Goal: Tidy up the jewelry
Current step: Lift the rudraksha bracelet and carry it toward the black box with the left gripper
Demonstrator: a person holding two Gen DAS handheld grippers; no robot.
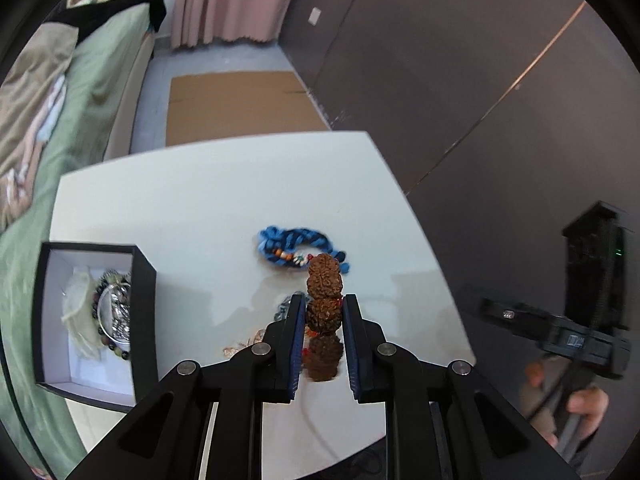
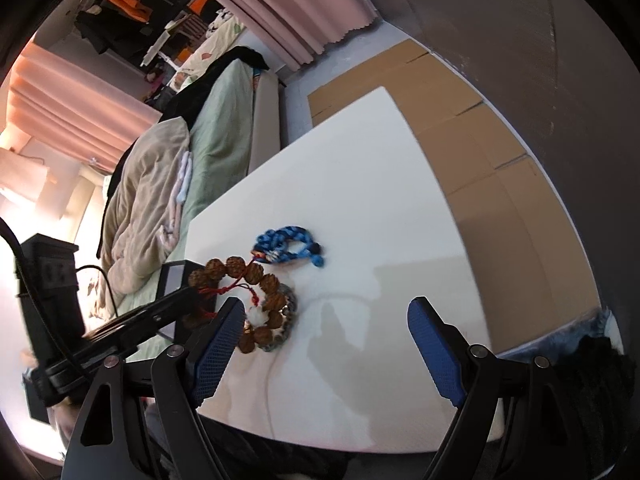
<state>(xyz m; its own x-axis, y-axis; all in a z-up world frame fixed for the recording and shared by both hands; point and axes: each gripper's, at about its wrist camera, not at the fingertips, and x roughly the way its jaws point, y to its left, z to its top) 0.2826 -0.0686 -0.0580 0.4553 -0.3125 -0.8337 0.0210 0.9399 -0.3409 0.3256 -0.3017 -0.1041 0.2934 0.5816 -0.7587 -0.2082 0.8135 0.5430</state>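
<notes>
The left gripper (image 1: 323, 316) pinches a brown rudraksha-bead bracelet (image 1: 324, 308) above the white table (image 1: 192, 208). The right gripper (image 2: 326, 330) gapes wide, empty. A blue braided bracelet (image 1: 298, 246) lies beyond; the black jewelry box (image 1: 144, 300) sits left.

A white table (image 1: 208, 200) stands beside a bed (image 1: 100, 80) with green bedding; past it, cardboard (image 1: 240, 108) on the floor, pink curtains (image 1: 228, 0), dark wall (image 1: 460, 60).

2 wrist fisheyes, downward, close; share table (image 1: 208, 200).
</notes>
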